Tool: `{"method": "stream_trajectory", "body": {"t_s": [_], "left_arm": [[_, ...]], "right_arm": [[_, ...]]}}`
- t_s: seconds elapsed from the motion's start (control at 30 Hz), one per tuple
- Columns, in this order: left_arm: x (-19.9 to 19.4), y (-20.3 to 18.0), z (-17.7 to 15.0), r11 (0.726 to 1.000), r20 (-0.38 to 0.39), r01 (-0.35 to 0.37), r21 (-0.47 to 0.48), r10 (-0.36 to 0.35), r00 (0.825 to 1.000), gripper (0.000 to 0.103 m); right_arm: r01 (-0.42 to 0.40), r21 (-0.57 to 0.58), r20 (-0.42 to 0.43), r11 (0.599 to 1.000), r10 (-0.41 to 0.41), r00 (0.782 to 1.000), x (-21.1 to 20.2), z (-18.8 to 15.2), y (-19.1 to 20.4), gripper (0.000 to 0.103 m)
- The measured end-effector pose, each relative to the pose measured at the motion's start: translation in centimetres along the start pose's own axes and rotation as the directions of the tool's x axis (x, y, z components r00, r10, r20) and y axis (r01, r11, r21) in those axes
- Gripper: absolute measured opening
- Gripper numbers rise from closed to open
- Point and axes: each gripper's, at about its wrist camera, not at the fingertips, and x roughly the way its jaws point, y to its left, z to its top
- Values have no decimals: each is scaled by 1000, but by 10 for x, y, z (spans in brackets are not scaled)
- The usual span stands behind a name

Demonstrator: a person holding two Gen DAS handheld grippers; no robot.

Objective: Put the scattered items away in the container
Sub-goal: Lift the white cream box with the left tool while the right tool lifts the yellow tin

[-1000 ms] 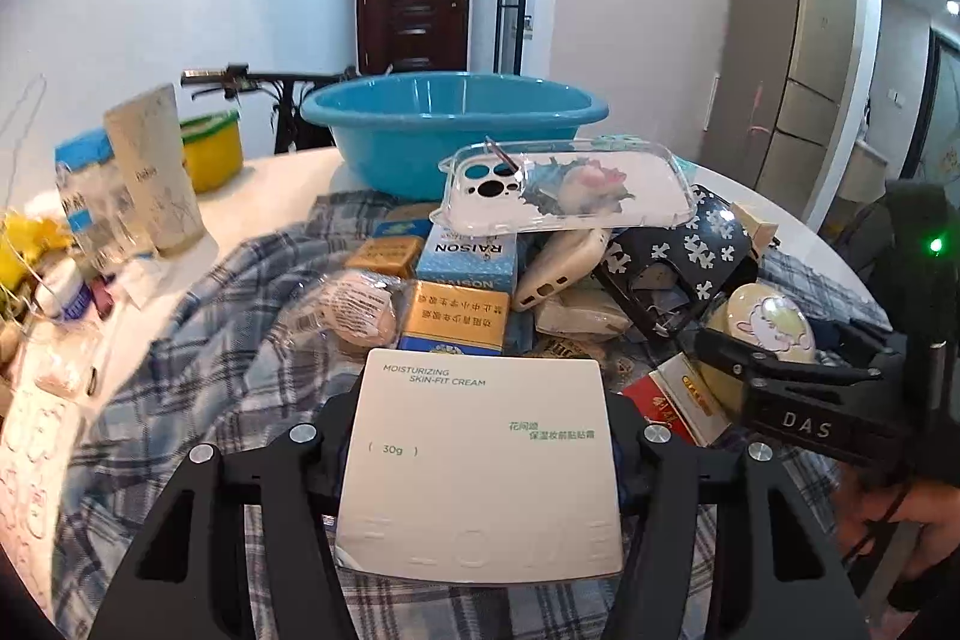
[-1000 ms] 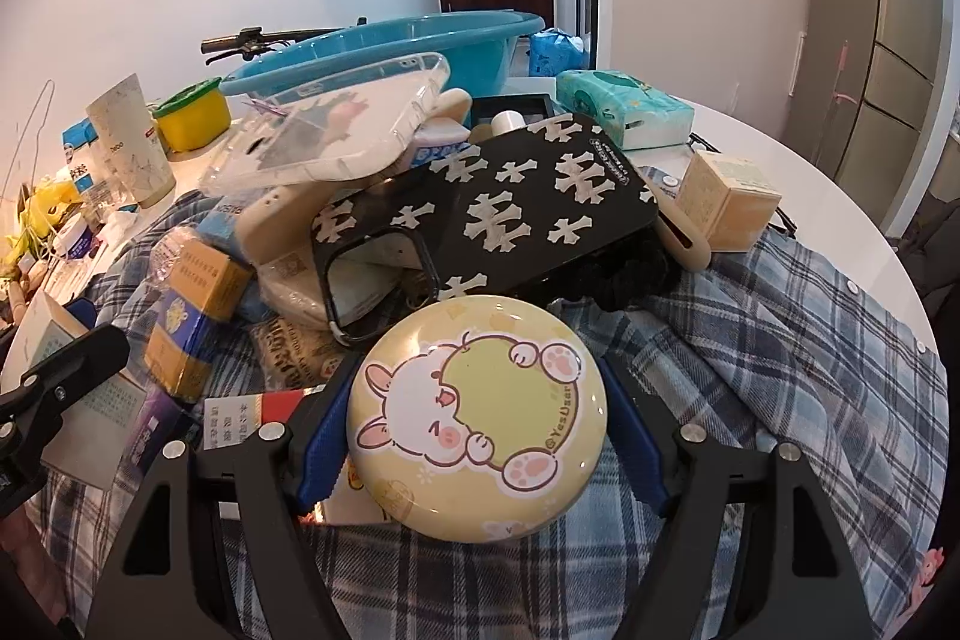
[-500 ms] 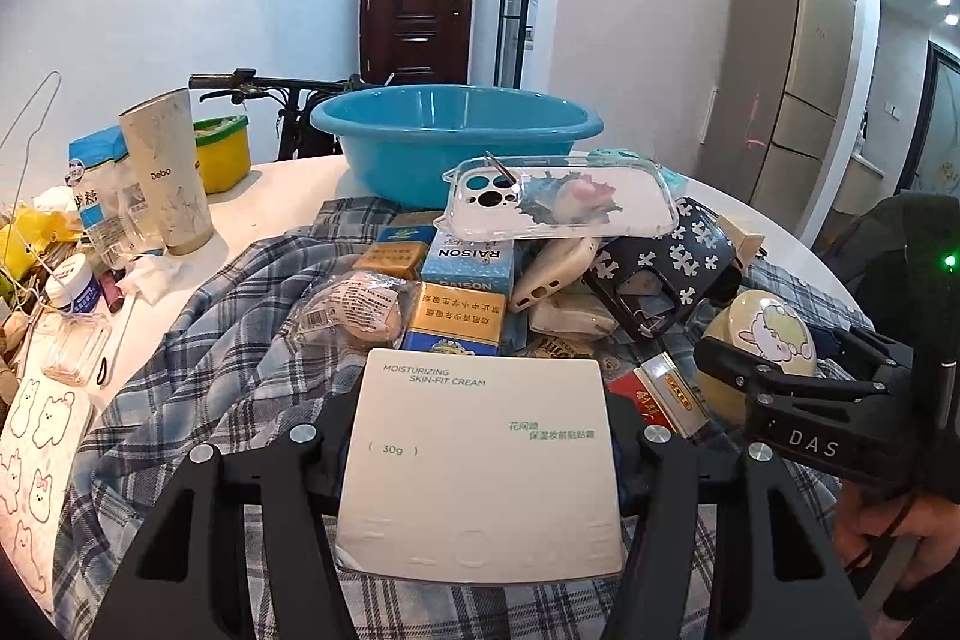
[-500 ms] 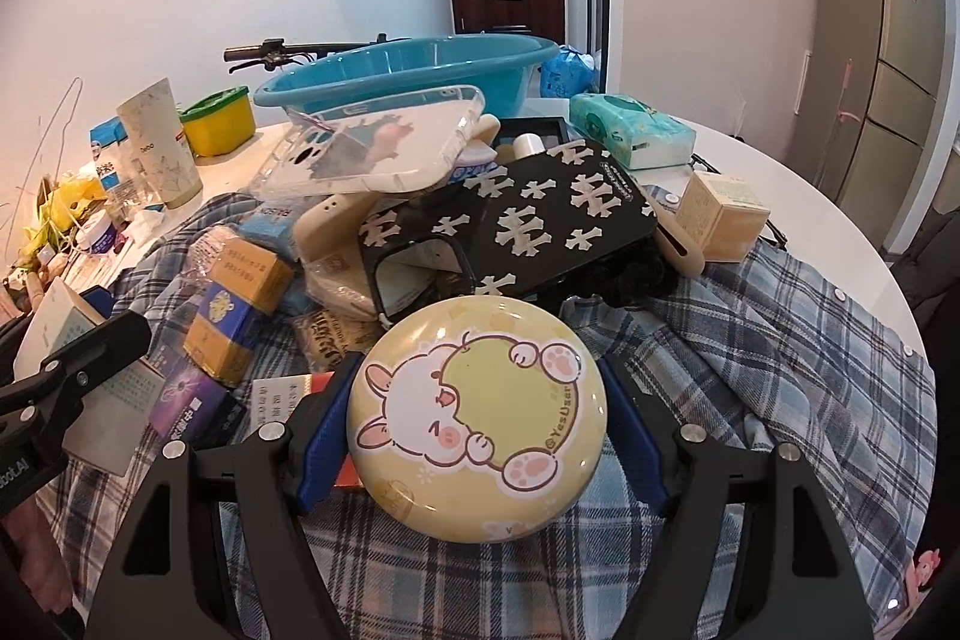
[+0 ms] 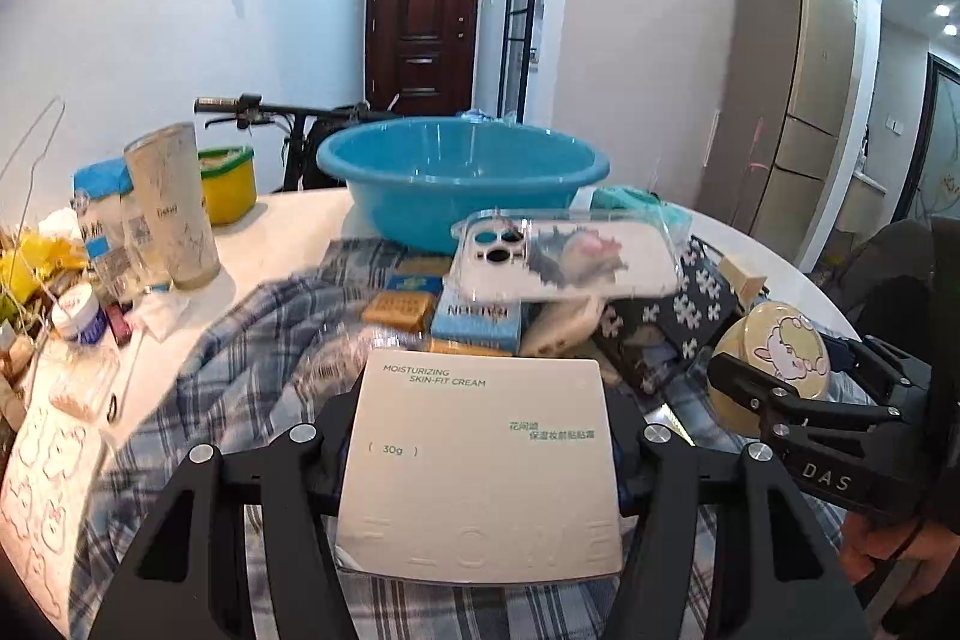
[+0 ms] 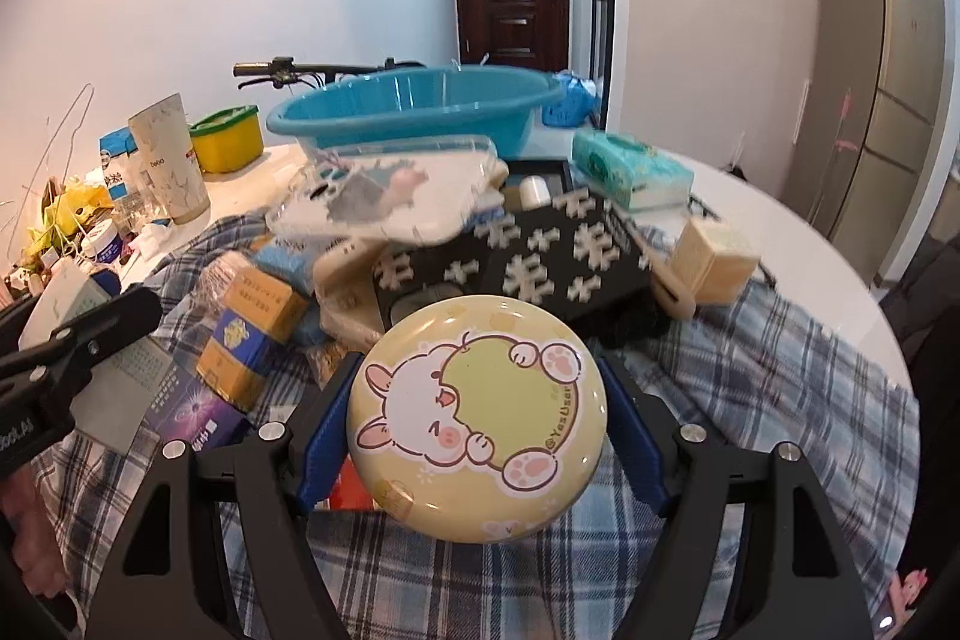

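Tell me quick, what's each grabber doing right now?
Left gripper: shut on the white cream box.
Right gripper: shut on the round yellow bunny tin.

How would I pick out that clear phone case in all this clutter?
Find the big blue basin at the back of the table. Right in front of it, topping the heap on the plaid cloth, lies the phone case. Alone there it is see-through, with camera holes and a cartoon print.

Basin behind item pile on shirt, cup left, tissue pack right
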Motion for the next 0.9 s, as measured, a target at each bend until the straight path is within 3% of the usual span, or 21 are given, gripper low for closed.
{"method": "stream_trajectory", "body": {"t_s": [0.57, 0.9], "left_arm": [[-24, 2, 62, 998, 152, -48, 37, 42, 988, 62], [-42, -4, 92, 997, 237, -59, 45, 47, 970, 62]], "right_arm": [[17, -16, 193, 1000, -13, 981, -38, 51, 1, 74], [28, -16, 333, 999, -21, 943, -68, 87, 4, 74]]}}
